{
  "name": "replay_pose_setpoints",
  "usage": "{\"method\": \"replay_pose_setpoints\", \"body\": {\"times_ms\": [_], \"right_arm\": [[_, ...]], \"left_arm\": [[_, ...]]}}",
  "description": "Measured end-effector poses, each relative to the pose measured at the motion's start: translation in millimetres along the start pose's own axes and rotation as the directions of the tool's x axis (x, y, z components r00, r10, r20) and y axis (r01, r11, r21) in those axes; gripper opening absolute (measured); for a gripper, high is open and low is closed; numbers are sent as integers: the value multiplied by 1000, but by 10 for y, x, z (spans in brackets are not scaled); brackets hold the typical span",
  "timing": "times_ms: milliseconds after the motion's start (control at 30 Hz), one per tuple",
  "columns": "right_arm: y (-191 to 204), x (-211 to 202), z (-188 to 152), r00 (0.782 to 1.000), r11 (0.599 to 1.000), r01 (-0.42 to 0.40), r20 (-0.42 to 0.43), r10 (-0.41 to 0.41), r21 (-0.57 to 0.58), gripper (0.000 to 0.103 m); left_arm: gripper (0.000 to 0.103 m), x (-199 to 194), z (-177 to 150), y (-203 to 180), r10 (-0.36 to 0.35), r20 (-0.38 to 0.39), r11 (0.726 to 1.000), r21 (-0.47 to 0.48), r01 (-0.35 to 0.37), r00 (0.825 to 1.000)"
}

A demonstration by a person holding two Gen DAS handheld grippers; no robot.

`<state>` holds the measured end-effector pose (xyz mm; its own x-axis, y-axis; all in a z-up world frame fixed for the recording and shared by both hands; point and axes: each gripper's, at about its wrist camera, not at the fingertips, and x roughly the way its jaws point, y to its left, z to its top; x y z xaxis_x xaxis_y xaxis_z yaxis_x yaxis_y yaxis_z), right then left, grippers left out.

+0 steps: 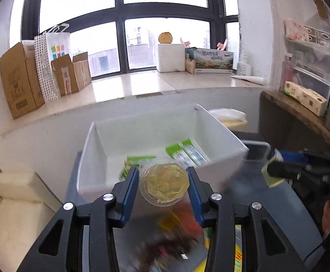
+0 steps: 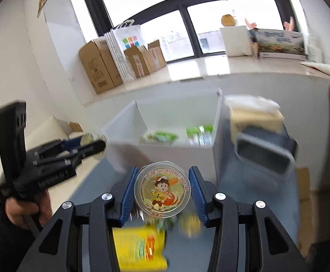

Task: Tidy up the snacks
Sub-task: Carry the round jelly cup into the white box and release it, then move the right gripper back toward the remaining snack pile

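My left gripper (image 1: 162, 174) is shut on a clear jelly cup (image 1: 165, 183) of yellow jelly, its base facing the camera, held above the near rim of a white bin (image 1: 147, 124). Green snack packs (image 1: 187, 153) lie inside that bin. In the right wrist view my right gripper (image 2: 163, 172) is shut on a second jelly cup (image 2: 162, 190) with a cartoon lid, a little short of the white bin (image 2: 124, 127). The left gripper (image 2: 99, 145), held by a hand, shows at the left with its cup. At the right edge of the left wrist view the right gripper (image 1: 270, 170) carries its cup.
Blurred snack packets lie on the grey table below: a yellow one (image 2: 140, 247) and red and dark ones (image 1: 176, 233). A grey container (image 2: 264, 151) stands right of the bin. Cardboard boxes (image 1: 17, 81) line the window sill; a cream sofa (image 1: 13, 204) is at the left.
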<state>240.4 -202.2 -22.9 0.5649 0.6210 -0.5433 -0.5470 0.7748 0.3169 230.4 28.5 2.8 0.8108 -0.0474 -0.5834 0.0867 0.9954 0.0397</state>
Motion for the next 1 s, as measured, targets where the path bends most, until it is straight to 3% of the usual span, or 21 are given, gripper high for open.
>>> {"method": "replay_pose_setpoints", "body": {"times_ms": [100, 300, 333, 367, 400, 467, 800, 1000], "right_arm": [[-79, 273, 359, 1000, 1000, -3, 1, 3, 31, 50], [-82, 757, 680, 995, 997, 66, -72, -69, -49, 50], [-85, 800, 695, 993, 995, 81, -76, -85, -58, 50], [-94, 866, 705, 990, 993, 102, -88, -107, -62, 52], [-109, 898, 702, 989, 992, 112, -95, -117, -55, 65], [-170, 940, 695, 985, 991, 132, -110, -135, -34, 98], [-314, 652, 543, 990, 992, 129, -61, -128, 13, 102], [-249, 304, 326, 996, 997, 65, -60, -63, 33, 103]], "left_arm": [[47, 285, 168, 206, -17, -30, 999, -48, 16, 999], [52, 693, 277, 444, 40, -71, 997, -67, -44, 997], [59, 771, 282, 482, 66, -79, 995, -66, -72, 995], [85, 826, 274, 501, 77, -92, 995, -63, -83, 993], [103, 862, 266, 518, 88, -94, 994, -59, -93, 992], [103, 878, 237, 532, 119, -65, 992, -41, -122, 991], [103, 765, 114, 444, 73, -110, 993, -80, -82, 991], [103, 301, -108, 236, -6, -73, 991, -130, -3, 997]]}}
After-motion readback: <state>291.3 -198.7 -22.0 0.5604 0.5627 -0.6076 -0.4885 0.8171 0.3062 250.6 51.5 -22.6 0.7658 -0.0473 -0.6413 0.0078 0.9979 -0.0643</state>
